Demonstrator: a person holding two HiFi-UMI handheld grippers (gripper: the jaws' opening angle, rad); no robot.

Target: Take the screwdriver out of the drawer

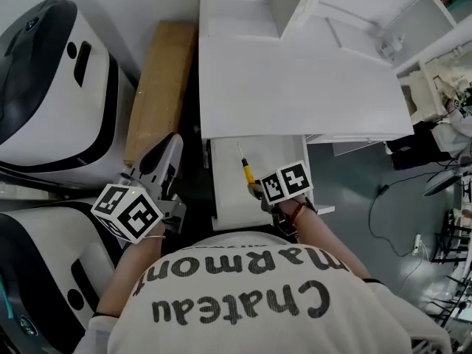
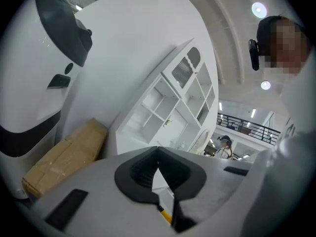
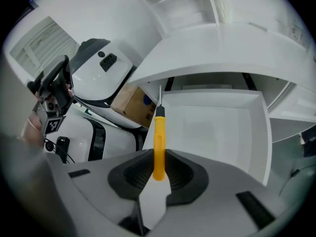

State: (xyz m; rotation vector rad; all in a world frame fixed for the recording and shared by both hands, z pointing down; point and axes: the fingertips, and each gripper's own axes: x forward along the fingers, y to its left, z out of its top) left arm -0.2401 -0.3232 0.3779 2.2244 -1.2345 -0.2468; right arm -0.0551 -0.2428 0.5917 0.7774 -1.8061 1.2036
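Right tool (image 1: 259,190) is pinching the screwdriver (image 1: 248,171) in the head view, holding it over the open drawer (image 1: 225,190), with the shaft pointing away toward the worktop (image 1: 295,80). Left tool (image 1: 171,144) is hanging off to its left, just below a box (image 1: 158,87).

In the left gripper view, the left tool (image 2: 157,149) is pressing its jaws together at the tips, gripping nothing.

In the right gripper view, the right tool (image 3: 159,156) is clamping the screwdriver (image 3: 159,137) by its yellow handle, with the drawer (image 3: 217,127) lying beyond it.
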